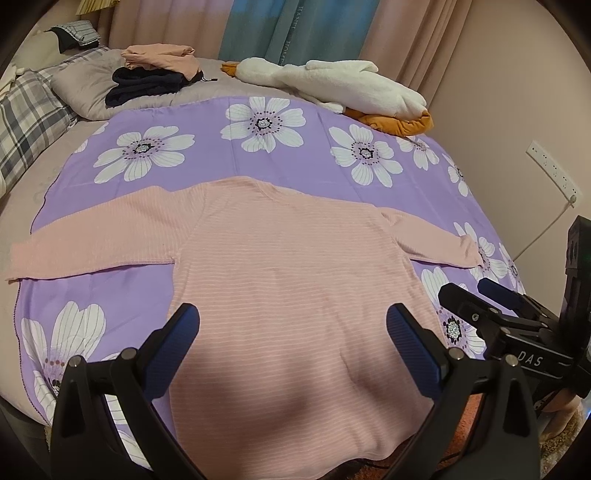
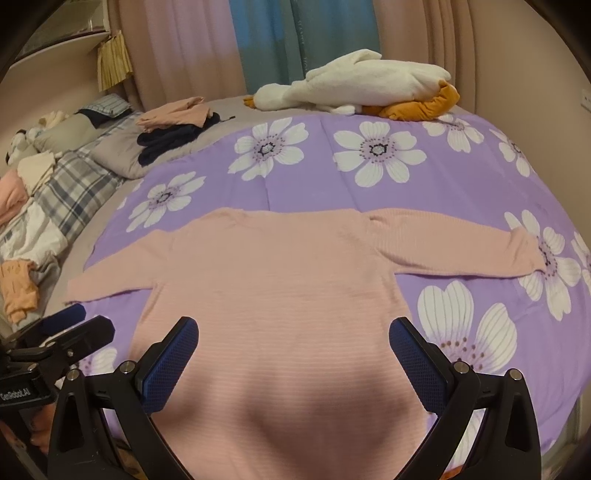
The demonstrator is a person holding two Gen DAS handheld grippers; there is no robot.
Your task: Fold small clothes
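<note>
Your pink top (image 1: pixel 288 266) lies flat on the purple floral sheet (image 1: pixel 295 147), both sleeves spread wide, hem nearest you. Your left gripper (image 1: pixel 291 325) and right gripper (image 2: pixel 293 336) hover above the hem, jaws wide, holding nothing. Folded clothes (image 1: pixel 155 74) and a plush goose (image 1: pixel 332 81) sit beyond, well apart.

Sweater (image 1: pixel 288 266) lies flat on flowered sheet (image 1: pixel 280 162), sleeves spread left and right, hem toward the cameras; sheet covers the bed; behind it, plush goose (image 1: pixel 332 85) lies along the far edge by curtains (image 1: pixel 295 29); far left, stack of folded clothes (image 1: pixel 155 70) sits on a pillow (image 1: pixel 81 88); plaid bedding (image 2: pixel 74 188) further left; left gripper (image 1: pixel 291 332) and right gripper (image 2: pixel 293 343) over the hem, side by side, right one right of left.
</note>
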